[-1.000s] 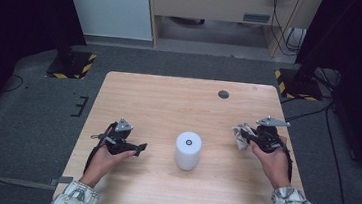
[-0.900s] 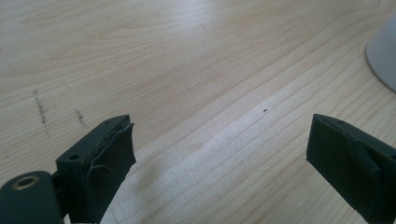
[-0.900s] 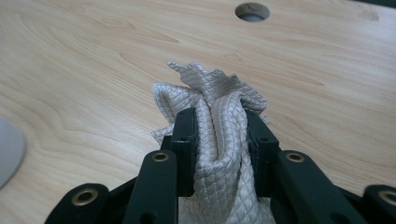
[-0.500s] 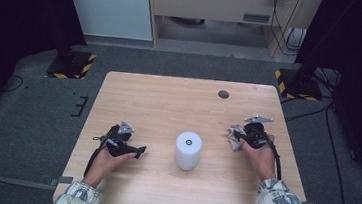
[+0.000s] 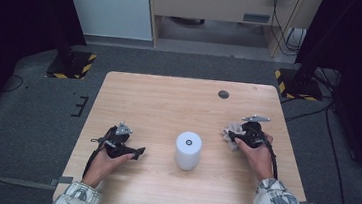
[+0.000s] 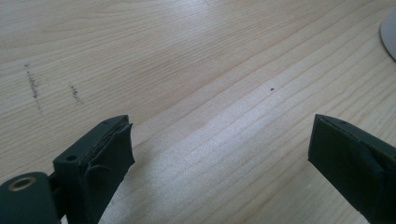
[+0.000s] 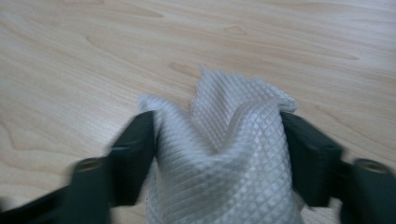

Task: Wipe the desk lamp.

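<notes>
While the wad of paper towel (image 7: 224, 154) sits bunched between the jaws of our right claw (image 7: 219, 140), we judge the picking-up as done: the claw is closed on the sheet, its quilted folds bulging up between the two black jaws in the middle of the right gripper view. In the high view that same claw (image 5: 236, 136) lies right of centre on the table (image 5: 169, 96), the crumpled towel (image 5: 228, 134) poking out on its left side, near the white paper roll (image 5: 188, 150) that stands upright at the middle of the frame, yet apart from it.

Our left claw (image 5: 136, 152) rests at lower left of the high view, jaws spread wide with nothing between them; the left gripper view shows bare wood in the gap and a sliver of the roll (image 6: 390, 32) at the upper right edge.

What is left, as we read it, is the use of the towel: wiping the tabletop or carrying the wad off. We cannot tell whether the towel touches the wood.
</notes>
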